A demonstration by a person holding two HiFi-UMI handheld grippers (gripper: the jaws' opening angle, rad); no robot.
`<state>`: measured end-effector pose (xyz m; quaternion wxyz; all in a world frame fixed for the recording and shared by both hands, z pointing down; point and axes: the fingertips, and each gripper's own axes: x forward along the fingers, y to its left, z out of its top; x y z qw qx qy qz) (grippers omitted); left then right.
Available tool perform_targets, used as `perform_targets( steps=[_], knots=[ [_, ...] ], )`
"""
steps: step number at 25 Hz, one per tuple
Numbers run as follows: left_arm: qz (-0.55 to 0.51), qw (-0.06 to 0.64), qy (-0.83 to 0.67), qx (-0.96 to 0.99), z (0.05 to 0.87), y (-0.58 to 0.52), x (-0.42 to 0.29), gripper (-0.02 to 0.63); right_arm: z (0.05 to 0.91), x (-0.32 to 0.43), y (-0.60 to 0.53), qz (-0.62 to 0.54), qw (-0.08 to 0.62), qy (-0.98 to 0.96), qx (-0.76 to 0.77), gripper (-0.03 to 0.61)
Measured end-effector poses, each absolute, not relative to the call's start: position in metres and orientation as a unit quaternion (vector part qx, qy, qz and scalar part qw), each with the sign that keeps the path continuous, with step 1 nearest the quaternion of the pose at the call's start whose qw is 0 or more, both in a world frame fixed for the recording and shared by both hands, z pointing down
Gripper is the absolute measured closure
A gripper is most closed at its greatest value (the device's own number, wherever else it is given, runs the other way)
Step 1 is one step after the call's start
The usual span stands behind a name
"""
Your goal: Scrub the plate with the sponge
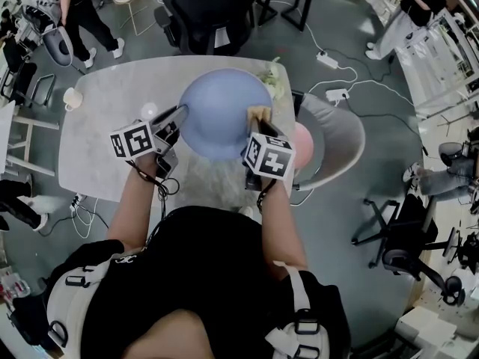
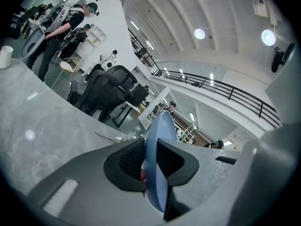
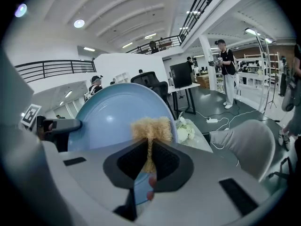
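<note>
A round pale-blue plate (image 1: pixel 223 111) is held up above the light grey marbled table (image 1: pixel 105 155), in front of a person in a black top who holds a gripper in each hand. The left gripper (image 1: pixel 178 117) has the plate by its left rim. In the left gripper view the plate (image 2: pixel 160 126) is seen edge-on, and the left gripper (image 2: pixel 150 161) has its dark fingers (image 2: pixel 129 161) pinching that rim from both sides, with no gap showing. The right gripper (image 1: pixel 258 124) is at the plate's right rim, where it holds a tan, coarse-fibred sponge (image 1: pixel 259 113). In the right gripper view the right gripper (image 3: pixel 149 160) has its fingers (image 3: pixel 167 163) pressed onto the lower part of the sponge (image 3: pixel 150 128), squeezing it thin between them while the top fans out above the fingertips. The sponge lies against the plate's hollow face (image 3: pixel 106 117) near the right rim. The left gripper (image 3: pixel 56 125) shows at the plate's far edge in that view. A white cup (image 1: pixel 72 98) stands on the table near its left edge, well apart from the plate. A white bunched thing (image 1: pixel 274 79) lies on the table just beyond the plate's right side; what it is cannot be told. A grey shell chair (image 1: pixel 340 129) stands beside the table on the right.
</note>
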<state>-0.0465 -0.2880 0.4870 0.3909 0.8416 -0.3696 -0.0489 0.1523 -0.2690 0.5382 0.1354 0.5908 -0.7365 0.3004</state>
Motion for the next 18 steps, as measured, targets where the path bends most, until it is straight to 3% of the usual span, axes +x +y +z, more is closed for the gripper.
perform_targets(
  steps=[18],
  knots=[
    [-0.087, 0.446, -0.414, 0.788, 0.505, -0.3, -0.062, 0.546, 0.563, 0.063, -0.238, 0.315, 0.202, -0.782, 0.498, 0.548]
  ],
)
